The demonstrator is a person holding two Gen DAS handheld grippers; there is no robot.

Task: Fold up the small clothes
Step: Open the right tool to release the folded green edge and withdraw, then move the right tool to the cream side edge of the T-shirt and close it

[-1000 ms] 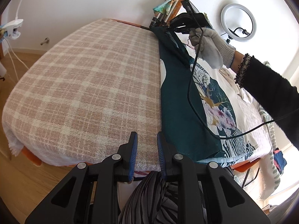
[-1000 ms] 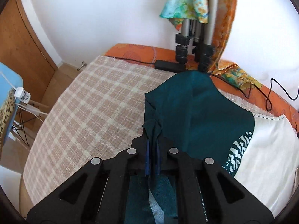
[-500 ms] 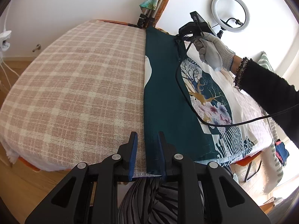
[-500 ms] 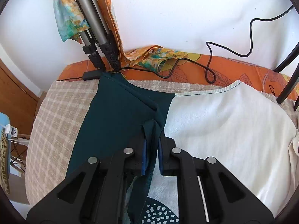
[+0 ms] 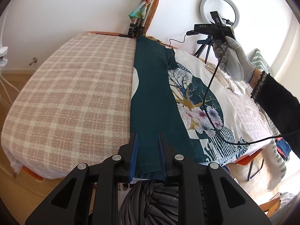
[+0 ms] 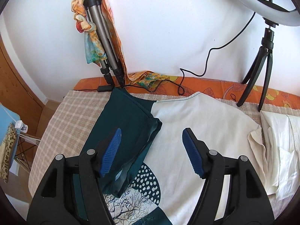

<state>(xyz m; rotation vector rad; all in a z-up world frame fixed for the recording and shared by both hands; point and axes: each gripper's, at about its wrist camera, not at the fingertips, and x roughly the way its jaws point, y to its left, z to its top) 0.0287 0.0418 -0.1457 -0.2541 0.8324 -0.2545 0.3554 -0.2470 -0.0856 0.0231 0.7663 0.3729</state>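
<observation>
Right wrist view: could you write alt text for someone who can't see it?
The right gripper hangs with fingers opening, gripping nothing, over a white shirt whose dark green side is folded inward. A tripod and ring light stand behind.

Bright, sharp daylight (glare at right), fisheye edges bent and dark.
</observation>
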